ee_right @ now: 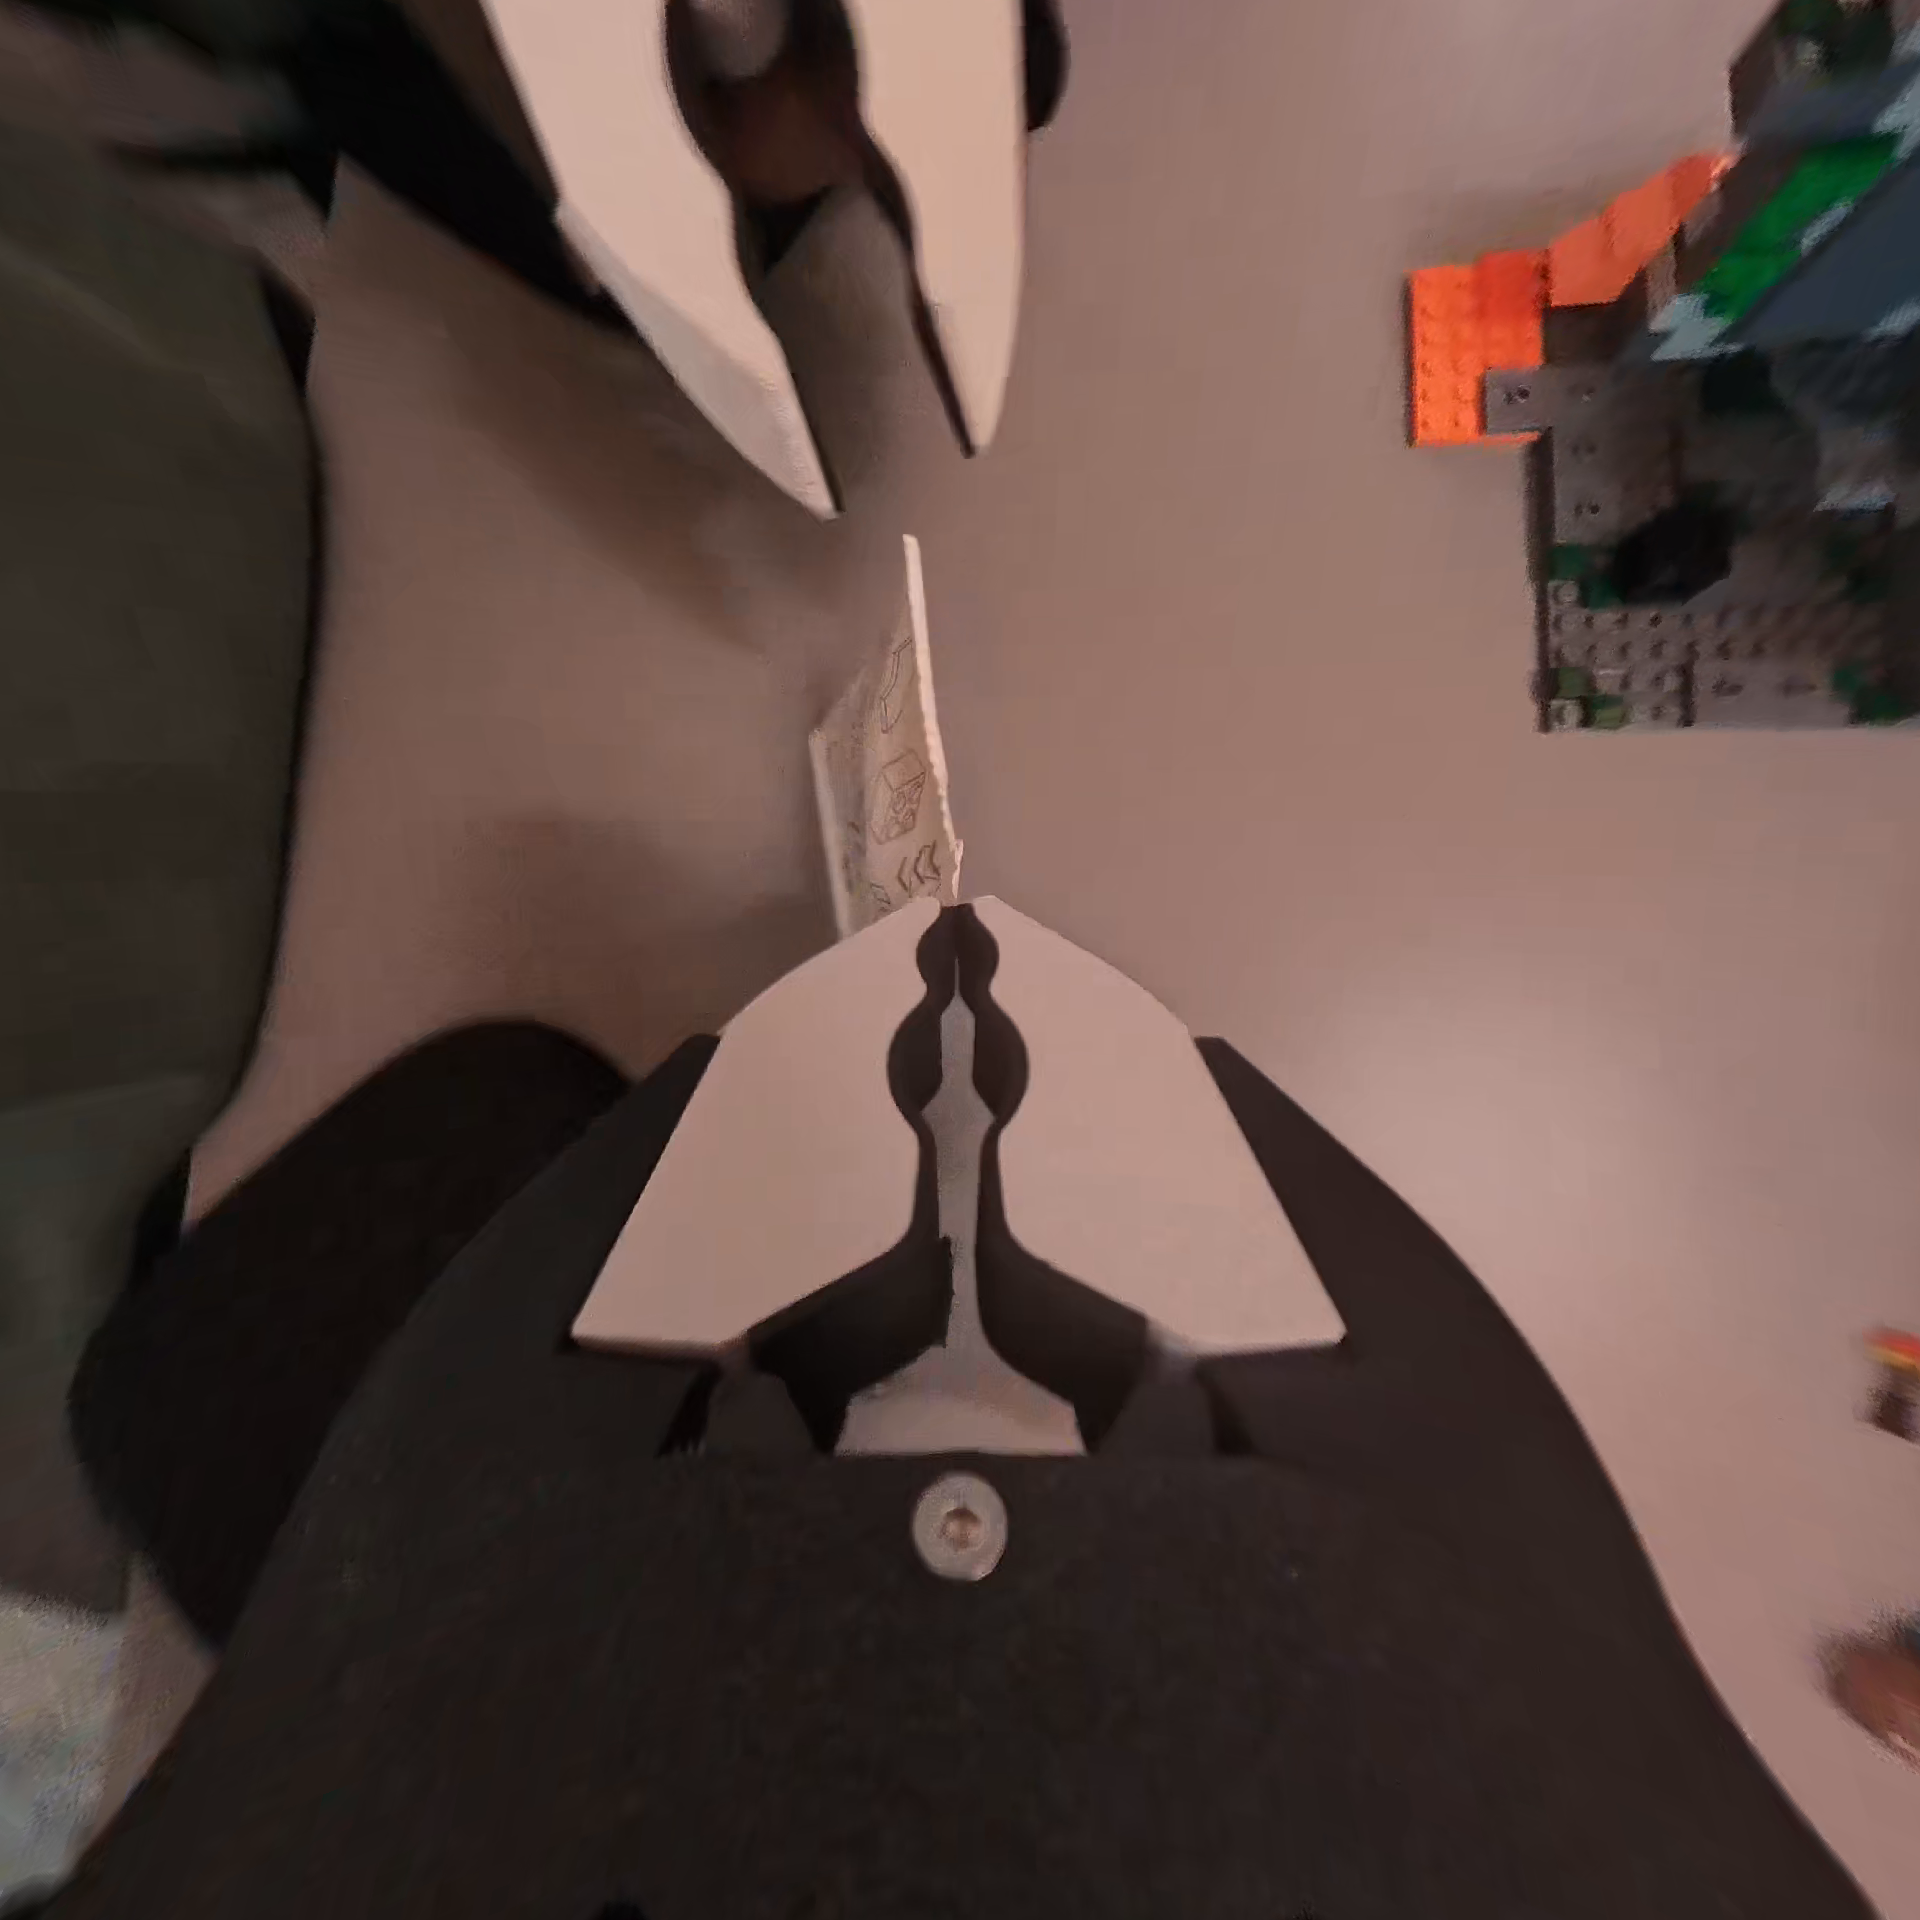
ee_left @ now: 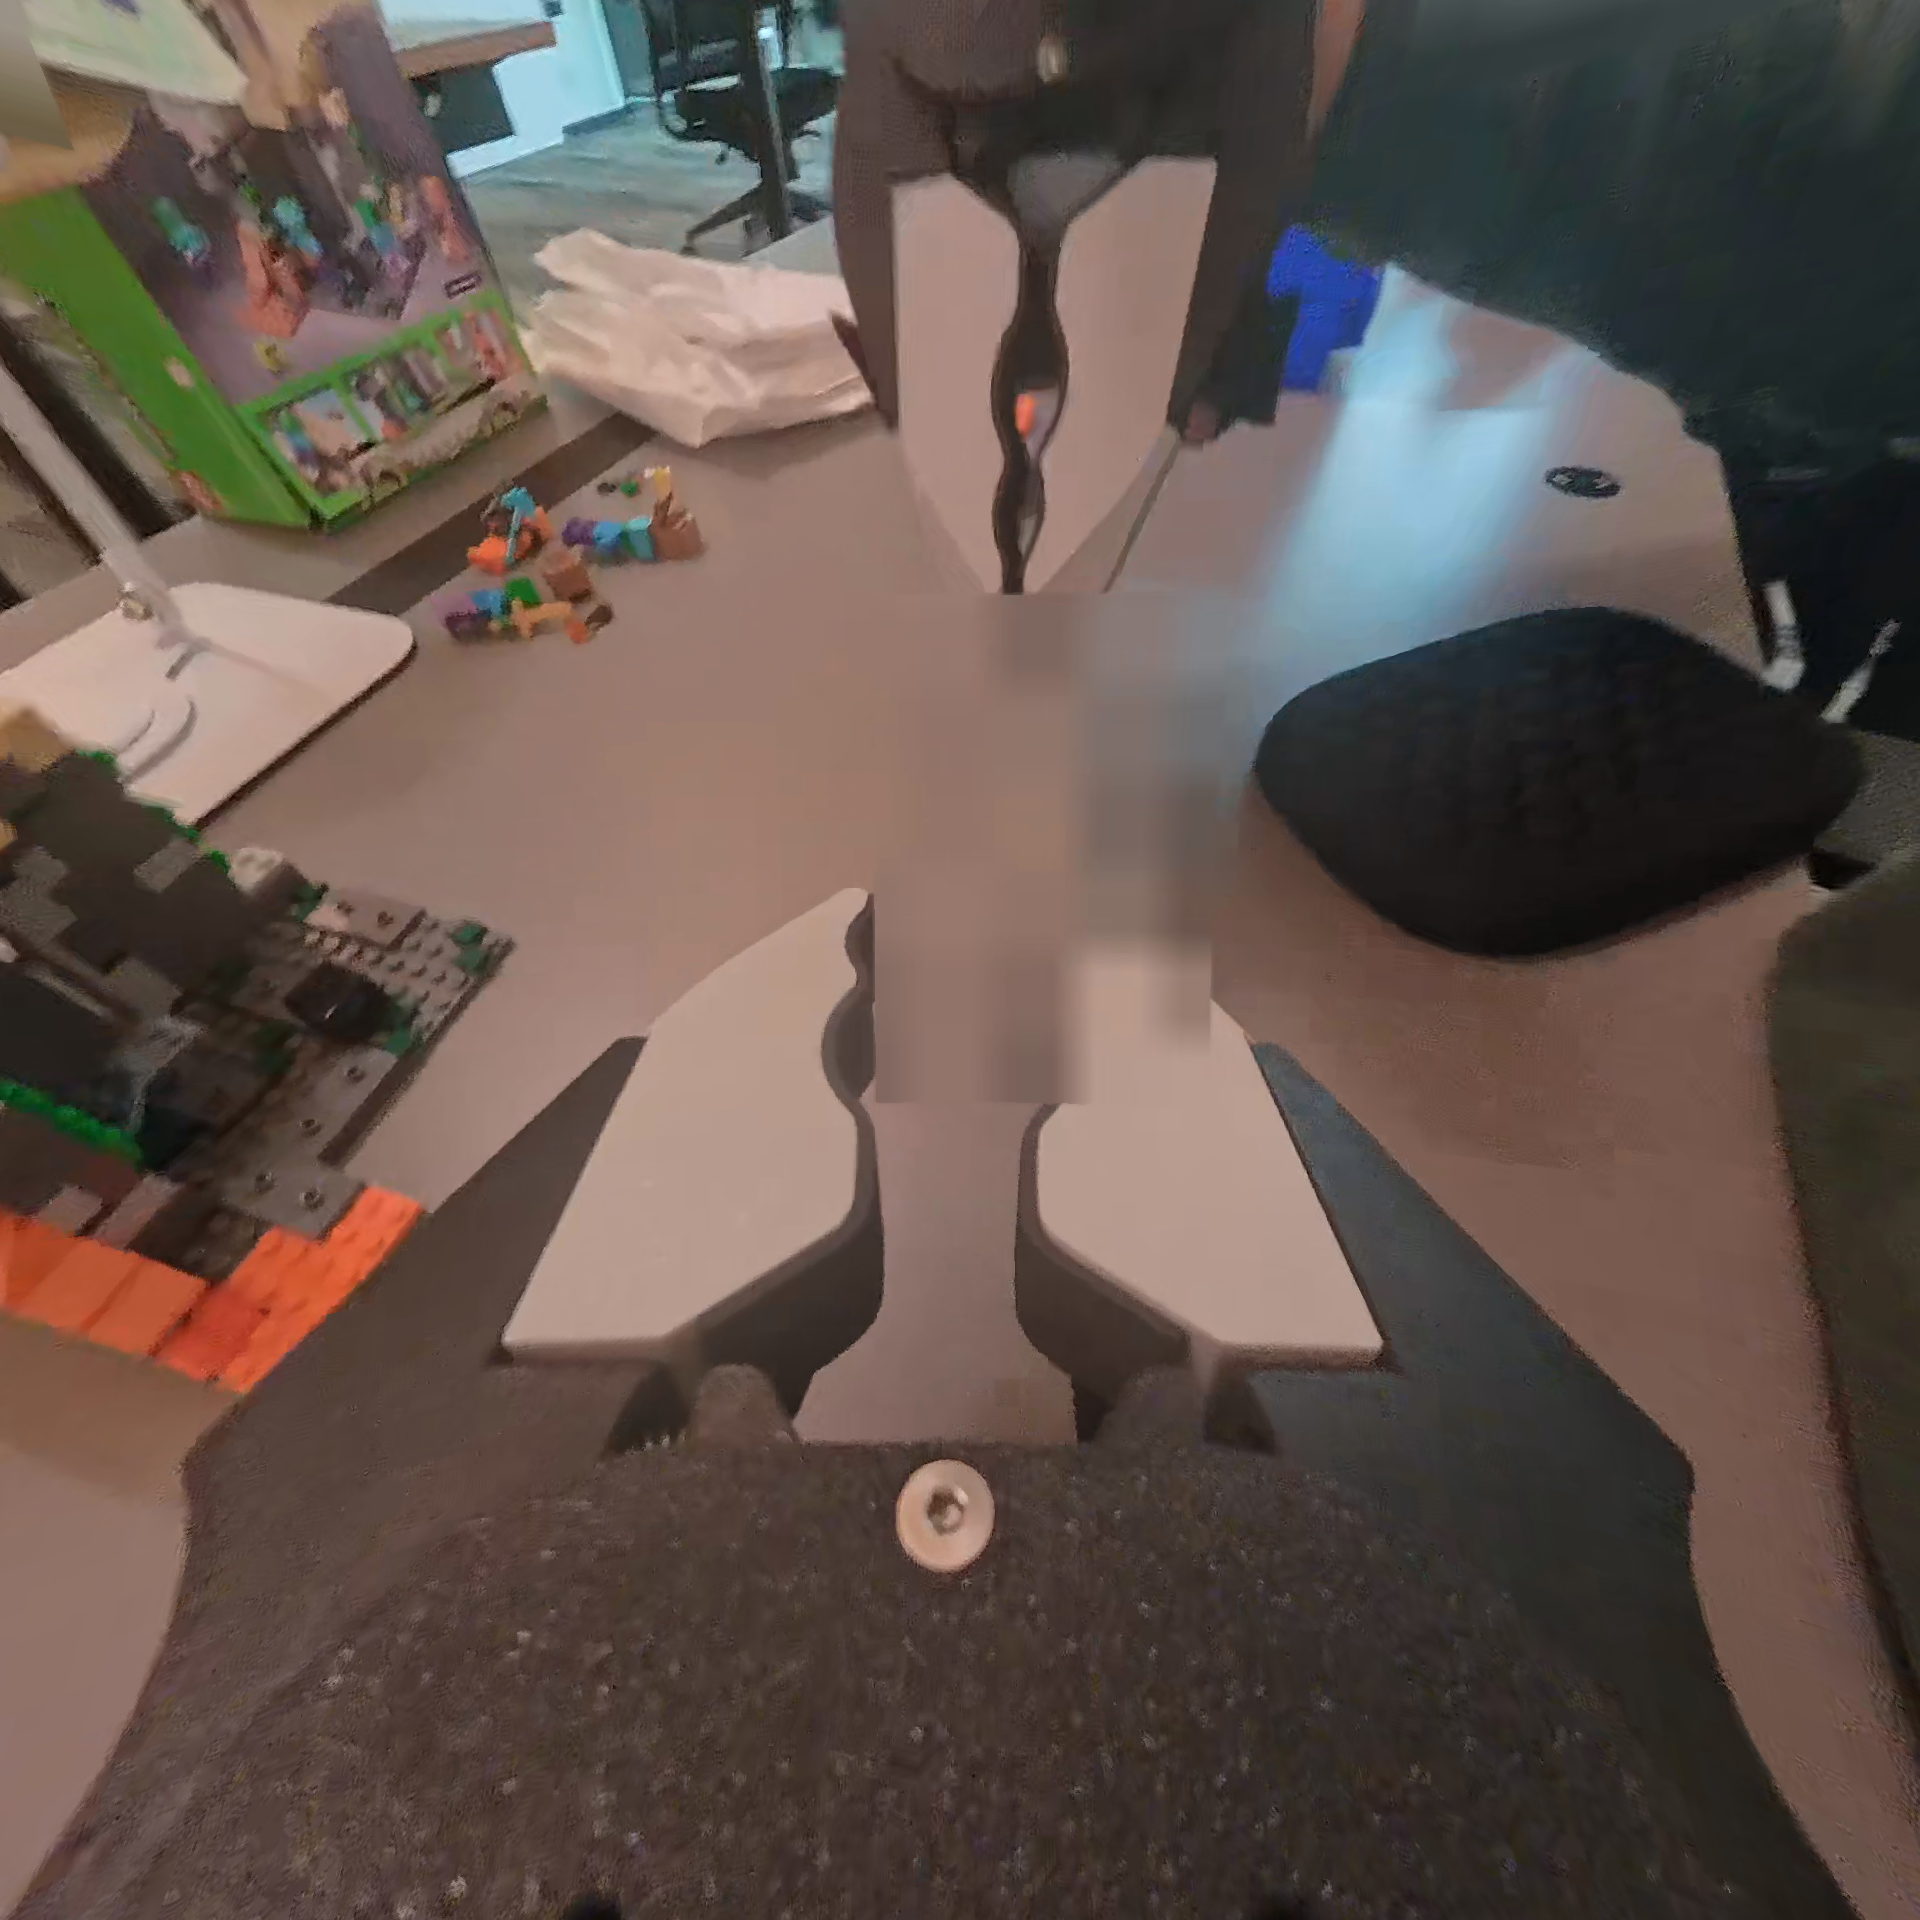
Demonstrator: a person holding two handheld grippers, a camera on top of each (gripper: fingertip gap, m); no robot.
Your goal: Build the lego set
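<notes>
In the right wrist view my right gripper (ee_right: 956,906) is shut on the near edge of a white printed paper bag (ee_right: 894,748), which stands up from the pads above the table. My left gripper (ee_right: 896,480) is just beyond the bag's far end, with its fingers apart and nothing between them. In the left wrist view my left gripper (ee_left: 1018,935) is open; a blurred patch covers its right fingertip and the space ahead. The right gripper (ee_left: 1010,582) faces it from beyond the patch, fingers together. The partly built lego model (ee_left: 208,1039) stands at the left and also shows in the right wrist view (ee_right: 1714,416).
A lego box (ee_left: 312,260) stands at the far left, with loose coloured pieces (ee_left: 561,561) in front of it and white paper bags (ee_left: 696,332) beside it. A white lamp base (ee_left: 229,675) lies left. A black pouch (ee_left: 1538,779) lies right. A person's dark sleeve (ee_left: 1662,208) is at the upper right. There is about 8 cm between the tips of the two grippers. The partly built lego model (ee_left: 208,1039) is about 25 cm from both grippers' fingertips. Seen from the right wrist view (ee_right: 1804,500) as well.
</notes>
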